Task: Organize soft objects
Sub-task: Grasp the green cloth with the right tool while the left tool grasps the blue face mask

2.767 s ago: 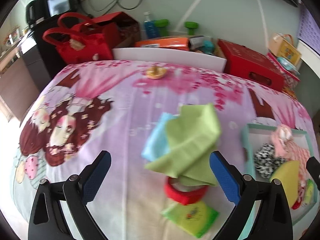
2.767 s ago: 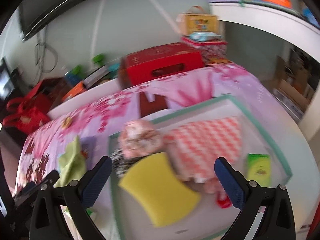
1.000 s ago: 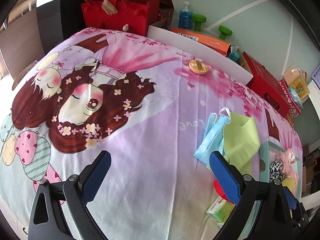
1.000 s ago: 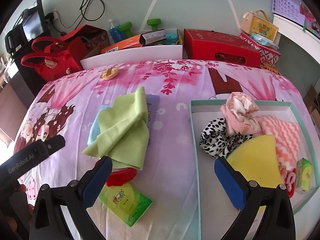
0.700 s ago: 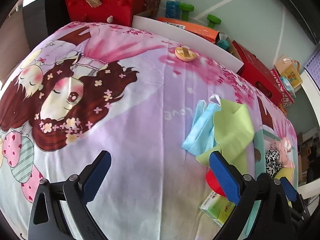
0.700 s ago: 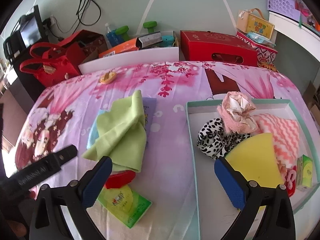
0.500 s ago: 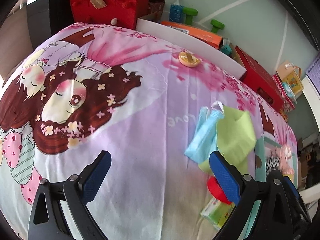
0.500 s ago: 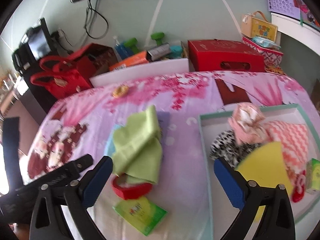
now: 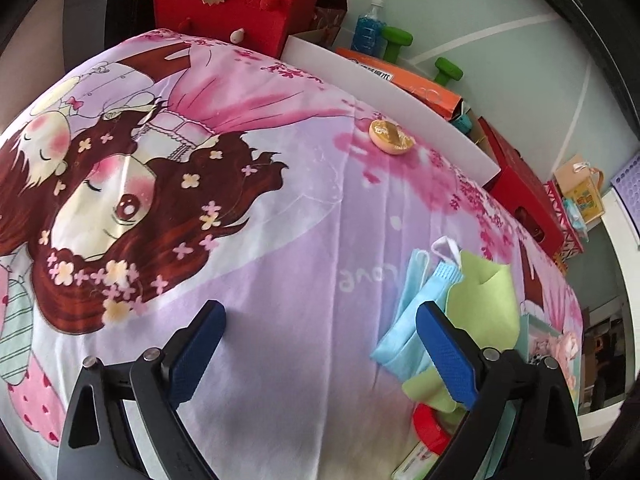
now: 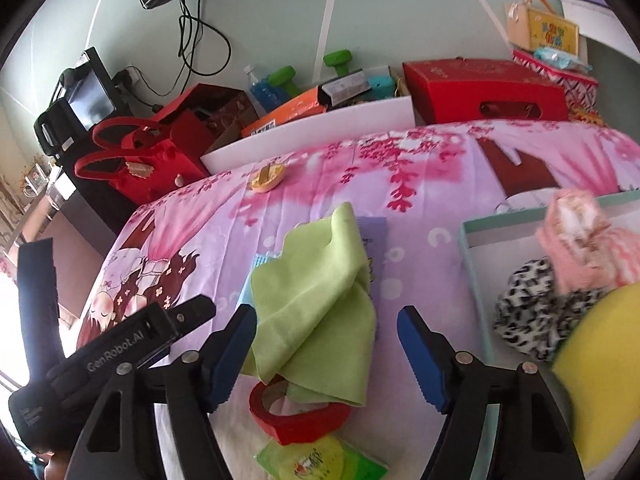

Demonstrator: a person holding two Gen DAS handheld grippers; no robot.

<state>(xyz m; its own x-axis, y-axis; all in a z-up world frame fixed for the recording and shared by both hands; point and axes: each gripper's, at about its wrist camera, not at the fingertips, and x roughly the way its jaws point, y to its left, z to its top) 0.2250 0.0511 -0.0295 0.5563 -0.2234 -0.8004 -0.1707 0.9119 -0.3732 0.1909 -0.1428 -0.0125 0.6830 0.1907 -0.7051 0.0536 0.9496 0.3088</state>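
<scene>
Right gripper (image 10: 326, 354): jaws apart and just been closing, green cloth (image 10: 316, 304) between them, pads not yet pressing; likely lining up a pinch.
Left gripper (image 9: 320, 354): jaws wide, empty, over bare sheet (image 9: 280, 240).
Cloth: drapes over red ring (image 10: 298, 414) and blue mask (image 9: 404, 340).
Tray (image 10: 474, 272): right of cloth, already holding soft items.

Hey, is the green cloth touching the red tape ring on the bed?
Touching. The right wrist view shows the green cloth with its lower edge draped over the far rim of the red tape ring, with no gap between them.
</scene>
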